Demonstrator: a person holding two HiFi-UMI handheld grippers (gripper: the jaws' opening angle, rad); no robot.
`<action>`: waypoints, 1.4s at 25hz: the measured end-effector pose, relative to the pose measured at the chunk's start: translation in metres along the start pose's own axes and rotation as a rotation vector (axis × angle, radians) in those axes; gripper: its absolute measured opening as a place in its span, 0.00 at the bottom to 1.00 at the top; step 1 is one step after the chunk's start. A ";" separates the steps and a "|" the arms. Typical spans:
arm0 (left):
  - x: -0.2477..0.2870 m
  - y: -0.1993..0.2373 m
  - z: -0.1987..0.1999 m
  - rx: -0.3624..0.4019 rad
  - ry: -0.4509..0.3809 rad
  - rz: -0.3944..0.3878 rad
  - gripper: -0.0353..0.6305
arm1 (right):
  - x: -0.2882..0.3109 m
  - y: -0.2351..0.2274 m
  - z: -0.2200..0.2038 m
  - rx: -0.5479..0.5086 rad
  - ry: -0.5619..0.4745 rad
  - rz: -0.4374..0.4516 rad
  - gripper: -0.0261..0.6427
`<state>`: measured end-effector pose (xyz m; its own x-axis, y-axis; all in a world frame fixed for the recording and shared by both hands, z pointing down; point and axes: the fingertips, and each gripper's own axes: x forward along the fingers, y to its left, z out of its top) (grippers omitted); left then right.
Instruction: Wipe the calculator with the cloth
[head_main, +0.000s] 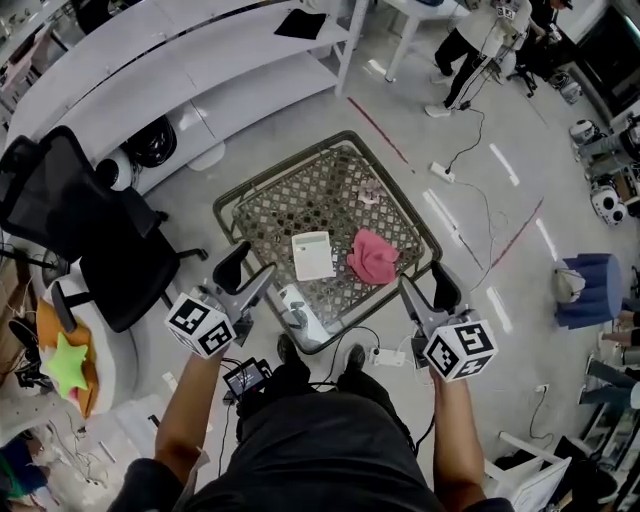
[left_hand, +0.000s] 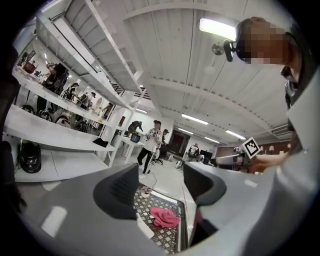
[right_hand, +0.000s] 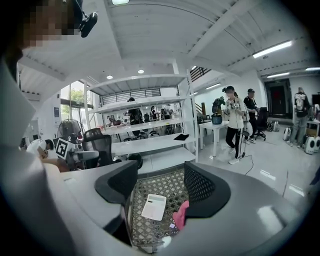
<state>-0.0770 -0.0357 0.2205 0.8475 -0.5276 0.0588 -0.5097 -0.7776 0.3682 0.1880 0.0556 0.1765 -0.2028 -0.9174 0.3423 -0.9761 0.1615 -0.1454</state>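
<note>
Fingers open and empty on my left gripper (head_main: 250, 270) and right gripper (head_main: 425, 287). Ahead of them, the unbraced calculator (head_main: 312, 255) could skid across the surface (head_main: 300, 200) when the cloth (head_main: 372, 256) drags.

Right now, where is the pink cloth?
In the head view, the pink cloth lies bunched on the lattice table, just right of the white calculator.
</note>
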 end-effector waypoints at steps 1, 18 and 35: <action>0.001 0.002 -0.004 -0.004 0.005 0.007 0.51 | 0.005 -0.002 -0.003 0.001 0.009 0.007 0.46; 0.033 0.027 -0.122 -0.073 0.207 0.198 0.51 | 0.088 -0.083 -0.117 0.085 0.234 0.129 0.46; 0.081 0.104 -0.292 -0.214 0.414 0.303 0.51 | 0.185 -0.115 -0.300 0.068 0.568 0.112 0.46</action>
<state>-0.0184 -0.0596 0.5347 0.6774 -0.5046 0.5352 -0.7346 -0.5023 0.4561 0.2391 -0.0233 0.5350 -0.3332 -0.5544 0.7626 -0.9428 0.2052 -0.2627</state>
